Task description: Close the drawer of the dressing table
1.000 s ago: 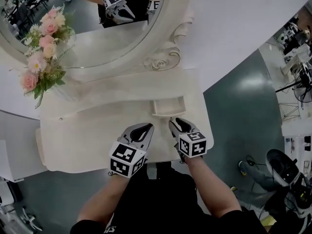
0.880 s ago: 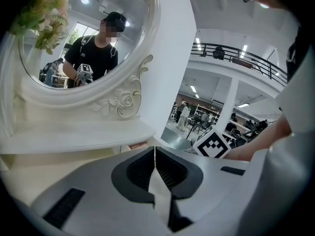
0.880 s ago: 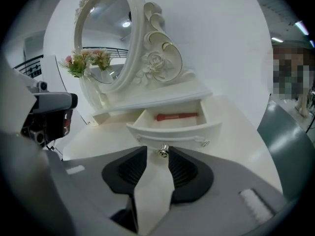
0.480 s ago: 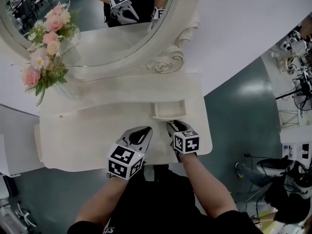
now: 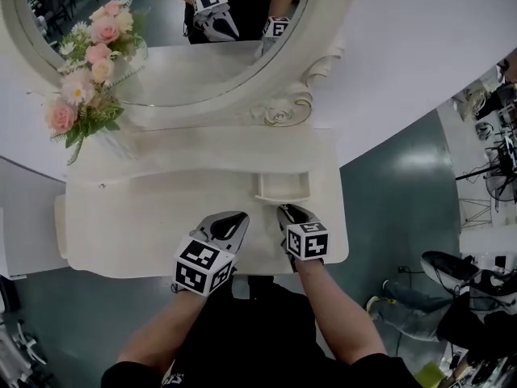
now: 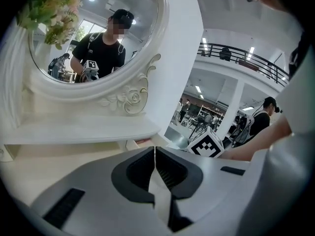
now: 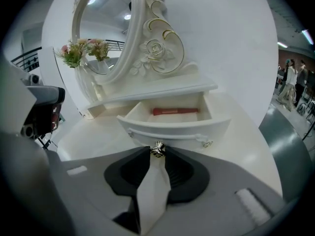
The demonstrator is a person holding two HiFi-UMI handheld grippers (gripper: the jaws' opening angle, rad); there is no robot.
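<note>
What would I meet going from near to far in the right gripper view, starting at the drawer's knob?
drawer knob → drawer front → red stick lying inside the open drawer → carved rose on the mirror frame

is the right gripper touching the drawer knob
Touching. The right gripper view shows it: the right gripper has just been closing its jaws, and they meet both sides of the drawer knob, no gap showing.

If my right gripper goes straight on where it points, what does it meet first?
The drawer knob: it sits between the right gripper's jaws, which have just been closing and seem to touch it. Next, the drawer front.
</note>
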